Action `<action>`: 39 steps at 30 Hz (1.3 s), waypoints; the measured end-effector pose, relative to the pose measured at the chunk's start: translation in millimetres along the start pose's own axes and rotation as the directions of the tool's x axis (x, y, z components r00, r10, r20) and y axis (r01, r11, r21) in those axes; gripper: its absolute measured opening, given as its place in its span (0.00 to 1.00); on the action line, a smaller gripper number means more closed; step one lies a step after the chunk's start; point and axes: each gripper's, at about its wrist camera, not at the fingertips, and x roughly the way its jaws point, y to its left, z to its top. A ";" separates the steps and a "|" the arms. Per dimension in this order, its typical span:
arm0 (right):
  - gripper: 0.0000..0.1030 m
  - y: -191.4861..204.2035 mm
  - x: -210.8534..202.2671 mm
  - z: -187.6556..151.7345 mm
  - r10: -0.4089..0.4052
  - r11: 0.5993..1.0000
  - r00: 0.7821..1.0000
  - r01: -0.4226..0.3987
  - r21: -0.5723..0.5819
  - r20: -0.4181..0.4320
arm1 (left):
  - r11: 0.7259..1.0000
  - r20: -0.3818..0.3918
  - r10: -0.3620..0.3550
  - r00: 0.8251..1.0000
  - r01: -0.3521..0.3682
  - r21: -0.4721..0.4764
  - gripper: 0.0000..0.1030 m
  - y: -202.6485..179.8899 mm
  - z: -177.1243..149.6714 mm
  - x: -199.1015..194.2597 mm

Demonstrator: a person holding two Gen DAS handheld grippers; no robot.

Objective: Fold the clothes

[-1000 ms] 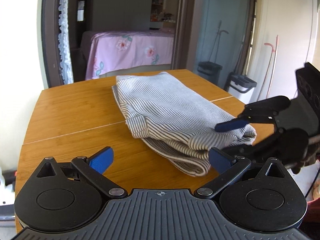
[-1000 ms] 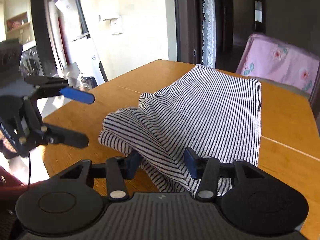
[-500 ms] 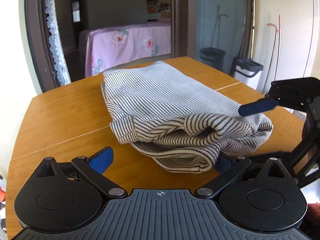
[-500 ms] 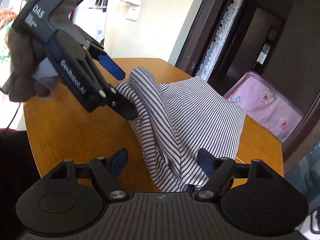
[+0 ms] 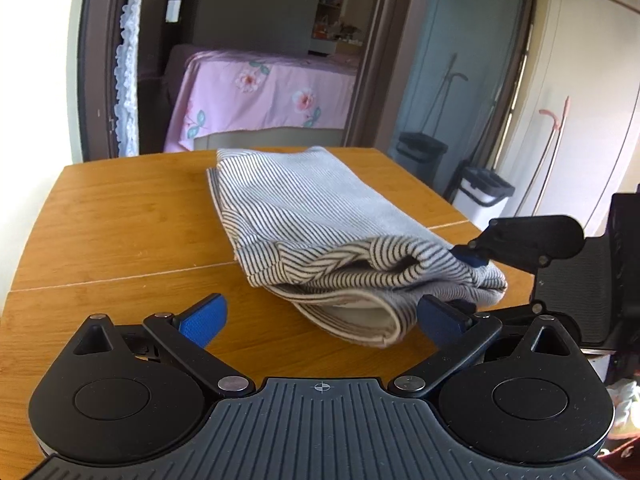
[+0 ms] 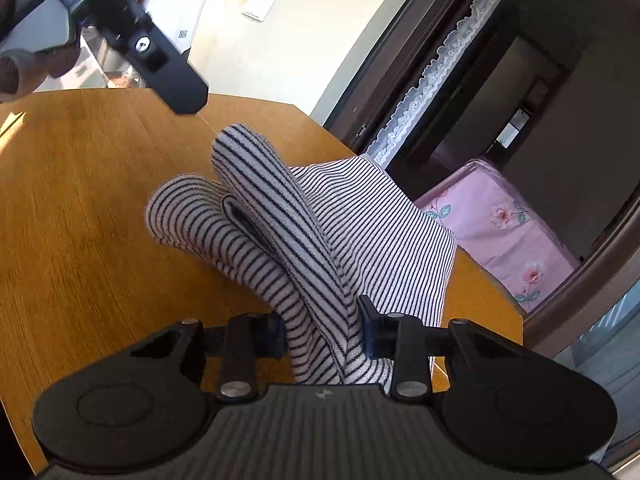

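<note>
Right gripper is clamped on the near end of the striped garment: both pads press into a bunched stack of layers, jaws narrow, cloth filling the whole gap. From the left wrist view the same grip shows at the garment's near right corner, one blue pad on top of the fabric and the other finger hidden below it. Left gripper hangs wide open just short of the near edge of the garment, holding nothing; its right pad sits right beside the rolled hem, contact can't be confirmed, and its left pad is over bare wood. Garment lies on the wooden table, roughly centred, running away from the grippers toward the far edge. Progress, as a judgement: mostly done. It's already a multi-layer narrow rectangle with a flat, smooth far section. What's left is the near end, which is loose and puffy: layers gape open, a cream inner face shows at the hem, and one fold stands up in a hump in the right wrist view. Likely remaining: one more fold of this gripped end toward the far side, or flattening it, then release. Beyond the table, a doorway and a bed with a pink floral cover.
</note>
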 end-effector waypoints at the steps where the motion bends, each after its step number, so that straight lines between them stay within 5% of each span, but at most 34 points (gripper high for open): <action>1: 0.29 -0.8 -2.2 1.7 0.019 1.000 1.000 -0.019 0.000 -0.013 | 1.000 0.021 -0.006 1.000 0.006 -0.030 1.00 7.0 2.9 -6.6; 4: 0.28 -4.5 -21.8 11.7 0.159 0.987 0.986 -0.157 0.037 -0.046 | 0.995 0.084 0.016 0.996 -0.008 -0.098 1.00 27.1 15.8 -19.3; 7: 0.28 1.6 -55.5 24.6 0.272 0.962 0.960 -0.271 0.021 -0.070 | 0.998 0.081 0.002 0.997 0.003 -0.061 1.00 32.4 27.5 -9.6; 9: 0.27 1.8 -78.0 38.2 0.306 0.952 0.949 -0.307 0.006 -0.076 | 0.997 0.037 -0.057 0.998 0.059 -0.043 0.97 36.5 29.9 5.8; 11: 0.26 -4.3 -101.3 54.9 0.315 0.949 0.947 -0.316 -0.017 -0.061 | 0.997 -0.008 -0.077 0.997 0.077 -0.031 0.78 39.8 29.8 19.6; 16: 0.25 -40.8 -138.3 100.8 0.370 0.929 0.929 -0.370 -0.001 0.019 | 0.992 -0.062 -0.123 0.990 0.126 0.033 0.76 39.8 27.2 42.7; 20: 0.25 -84.7 -81.8 108.2 0.449 0.890 0.893 -0.451 0.073 0.037 | 0.983 -0.096 -0.166 0.981 0.173 0.063 0.74 40.6 23.3 54.4; 23: 0.25 -94.0 -6.1 83.2 0.468 0.871 0.884 -0.462 0.167 0.004 | 0.982 -0.117 -0.170 0.979 0.178 0.068 0.72 47.2 19.1 59.7; 26: 0.25 -93.5 55.4 51.8 0.417 0.886 0.907 -0.390 0.253 -0.064 | 0.990 -0.122 -0.127 0.984 0.134 0.043 0.73 60.0 17.0 57.0; 29: 0.25 -109.0 70.6 28.9 0.463 0.817 0.886 -0.440 0.373 0.031 | 0.994 -0.082 -0.110 0.991 0.110 0.001 0.77 71.5 23.4 40.4; 32: 0.26 -108.3 64.3 22.8 0.457 0.821 0.887 -0.450 0.352 0.068 | 0.990 -0.013 -0.142 0.990 0.142 0.023 0.83 61.1 39.6 20.2; 36: 0.33 -114.2 57.5 19.9 0.437 0.823 0.894 -0.441 0.359 0.097 | 0.954 0.040 -0.295 0.955 0.292 0.073 0.89 29.5 59.3 16.5; 39: 0.50 -122.0 43.6 18.4 0.370 0.843 0.921 -0.388 0.372 0.121 | 0.913 -0.034 -0.393 0.919 0.395 0.105 0.91 -1.5 59.9 50.1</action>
